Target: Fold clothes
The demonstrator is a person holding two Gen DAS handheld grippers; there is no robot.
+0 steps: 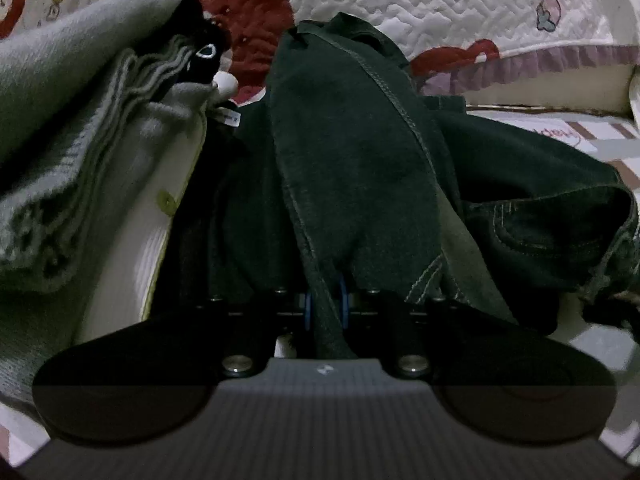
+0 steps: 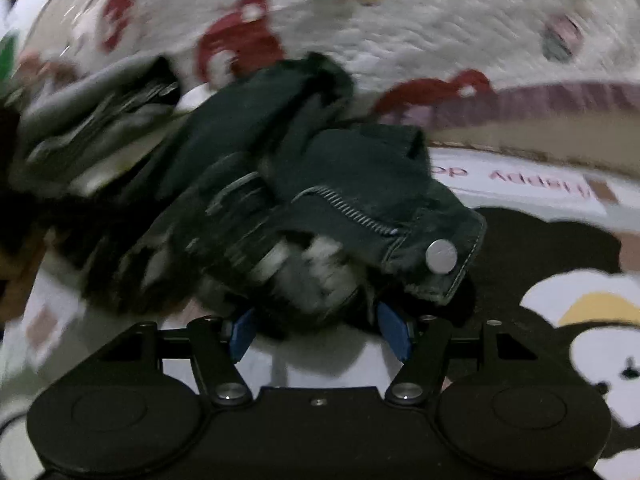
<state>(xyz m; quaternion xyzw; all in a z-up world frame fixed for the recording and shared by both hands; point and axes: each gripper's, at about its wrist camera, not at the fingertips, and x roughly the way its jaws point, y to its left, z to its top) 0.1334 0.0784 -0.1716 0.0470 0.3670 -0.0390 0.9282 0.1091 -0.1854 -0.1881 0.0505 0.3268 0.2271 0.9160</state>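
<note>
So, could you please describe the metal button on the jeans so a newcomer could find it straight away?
Start at the dark jeans bunched before the quilted bedspread. Follow the zipper down to the waistband corner: the round silver button there is the only shiny thing on the fabric.

Underfoot, a printed floor mat (image 2: 552, 200), pale with pink lettering, brown blocks and a large dark patch bearing a white cartoon figure. Behind it, the side of a bed draped in a white quilted coverlet (image 1: 460, 4) with red cartoon shapes and a purple frill along the lower edge. On the mat: dark green jeans (image 1: 360, 168) in a crumpled heap, and just beside them a grey knitted garment (image 1: 68, 92) over something white; whether touching, unclear in the blur.
</note>
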